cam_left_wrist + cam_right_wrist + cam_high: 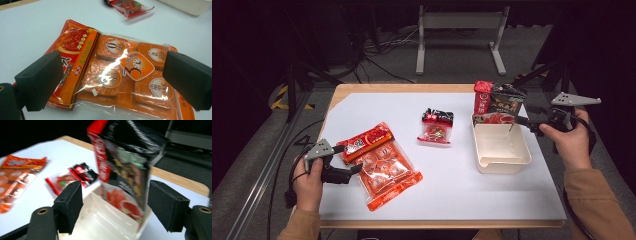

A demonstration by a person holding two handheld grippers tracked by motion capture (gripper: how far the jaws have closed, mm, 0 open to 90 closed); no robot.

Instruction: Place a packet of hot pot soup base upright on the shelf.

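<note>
Nearest to you, your left gripper [354,170] lay low on the white table [452,180], at the near left. Its two jaws stood wide apart, one on each side of the orange pack [117,75], and they did not press on it. The orange pack lay flat on the table, with its square blocks showing through the clear front.

A bit farther out, near the middle of the table, lay a small red packet [435,126]. It was well apart from the orange pack.

On the right sat a white tray [507,161]. A black and red bag [498,102] stood upright in the tray's far end, leaning a little.

Your right gripper [528,123] was at the far right, just beside the tray's far corner. Its jaws were wide apart too. In the right gripper view the bag [125,167] stood past the jaws, and they did not touch it.
</note>
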